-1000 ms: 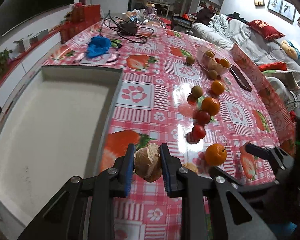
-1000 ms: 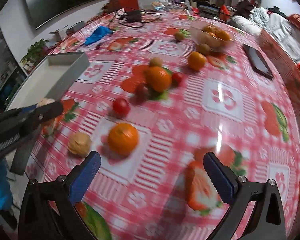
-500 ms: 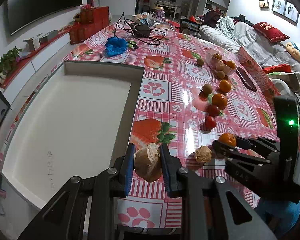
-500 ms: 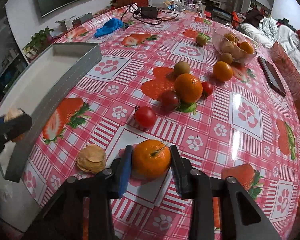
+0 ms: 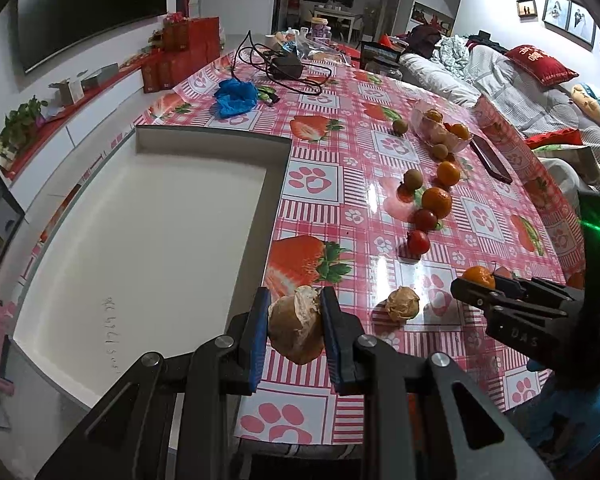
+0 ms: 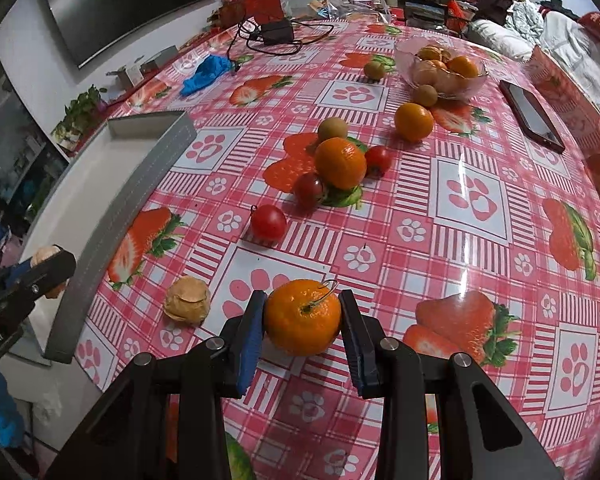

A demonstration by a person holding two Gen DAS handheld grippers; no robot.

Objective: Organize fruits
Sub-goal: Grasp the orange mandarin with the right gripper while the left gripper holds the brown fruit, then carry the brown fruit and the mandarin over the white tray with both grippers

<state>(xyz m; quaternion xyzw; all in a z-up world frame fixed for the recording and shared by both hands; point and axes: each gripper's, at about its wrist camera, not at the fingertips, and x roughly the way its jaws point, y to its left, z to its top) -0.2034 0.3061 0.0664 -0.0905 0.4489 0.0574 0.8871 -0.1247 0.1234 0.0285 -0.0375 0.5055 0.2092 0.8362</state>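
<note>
My left gripper (image 5: 294, 322) is shut on a wrinkled brown fruit (image 5: 295, 330) and holds it above the table's near edge, beside the grey tray (image 5: 278, 192). My right gripper (image 6: 302, 322) is shut on a stemmed orange (image 6: 302, 322), lifted just off the cloth; it shows at the right of the left wrist view (image 5: 478, 278). A second brown fruit (image 6: 187, 299) lies on the table between them. Red tomatoes (image 6: 268, 222), oranges (image 6: 340, 163) and kiwis (image 6: 332, 128) lie mid-table.
A glass bowl of fruit (image 6: 440, 68) stands at the far right. A phone (image 6: 534, 116) lies beside it. A blue cloth (image 6: 206, 74) and a black adapter with cables (image 6: 276, 34) sit at the far end. The tray's wall (image 6: 112, 232) runs along the left.
My right gripper shut on the stemmed orange and lifted it slightly. My left gripper, still holding the brown fruit, drew back and up from the table.
</note>
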